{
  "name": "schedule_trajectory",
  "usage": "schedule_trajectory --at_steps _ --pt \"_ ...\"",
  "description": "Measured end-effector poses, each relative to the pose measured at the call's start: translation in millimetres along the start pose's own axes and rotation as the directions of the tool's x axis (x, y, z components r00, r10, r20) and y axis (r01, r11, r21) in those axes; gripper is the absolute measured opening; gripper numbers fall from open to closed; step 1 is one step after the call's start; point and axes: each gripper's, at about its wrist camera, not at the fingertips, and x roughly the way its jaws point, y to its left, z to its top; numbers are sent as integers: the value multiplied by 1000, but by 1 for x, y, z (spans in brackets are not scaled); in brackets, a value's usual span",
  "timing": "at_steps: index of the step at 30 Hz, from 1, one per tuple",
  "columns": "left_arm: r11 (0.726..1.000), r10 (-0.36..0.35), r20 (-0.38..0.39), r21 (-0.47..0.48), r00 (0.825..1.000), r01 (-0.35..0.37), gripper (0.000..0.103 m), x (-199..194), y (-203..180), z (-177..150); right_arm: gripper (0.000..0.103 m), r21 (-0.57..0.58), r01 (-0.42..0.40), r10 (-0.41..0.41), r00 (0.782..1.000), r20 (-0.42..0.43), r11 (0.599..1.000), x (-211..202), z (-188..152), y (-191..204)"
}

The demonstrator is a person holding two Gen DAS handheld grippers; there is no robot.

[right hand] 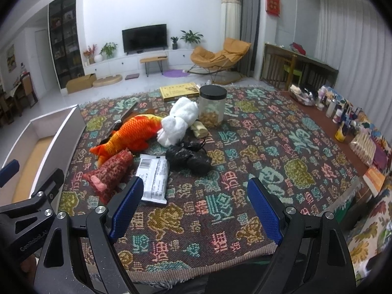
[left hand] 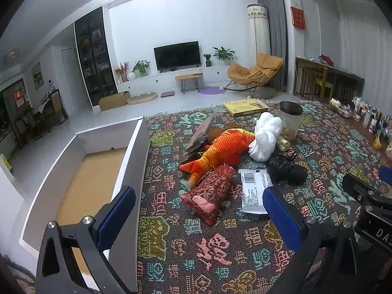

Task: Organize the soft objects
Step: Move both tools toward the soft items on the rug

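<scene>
White walls (right hand: 201, 2) are enclosing a living room with a pale glossy floor (right hand: 56, 98). A dark television (right hand: 144, 38) is standing on a long white cabinet (right hand: 137, 62), with potted plants (right hand: 109, 49) sitting at either side. A tall glass-fronted display case (right hand: 65, 36) is rising at the left. A mustard rocking chair (right hand: 218, 56) is resting near grey curtains (right hand: 247, 7), a small wooden bench (right hand: 153, 61) is standing before the cabinet, and a round purple mat (right hand: 174, 73) is lying on the floor. White drapes (right hand: 355, 31) are hanging at the right
</scene>
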Motion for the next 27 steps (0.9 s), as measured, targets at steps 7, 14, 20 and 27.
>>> schedule_trajectory --at_steps 7,14,20,27 --pt "1000 6 -10 5 1000 -6 103 5 0 -5 89 -1 17 -17 1000 -8 1000 4 -3 0" --pt "1000 2 -29 0 1000 -2 103 15 -3 -13 89 -2 32 -32 999 -15 999 9 -5 -3" --pt "1000 1 -44 1 999 -1 103 26 -6 -17 89 3 43 -43 999 -24 999 13 -6 -7" --pt "1000 3 -91 15 996 -1 103 37 -8 -26 89 8 55 -54 998 -30 998 18 -8 -10"
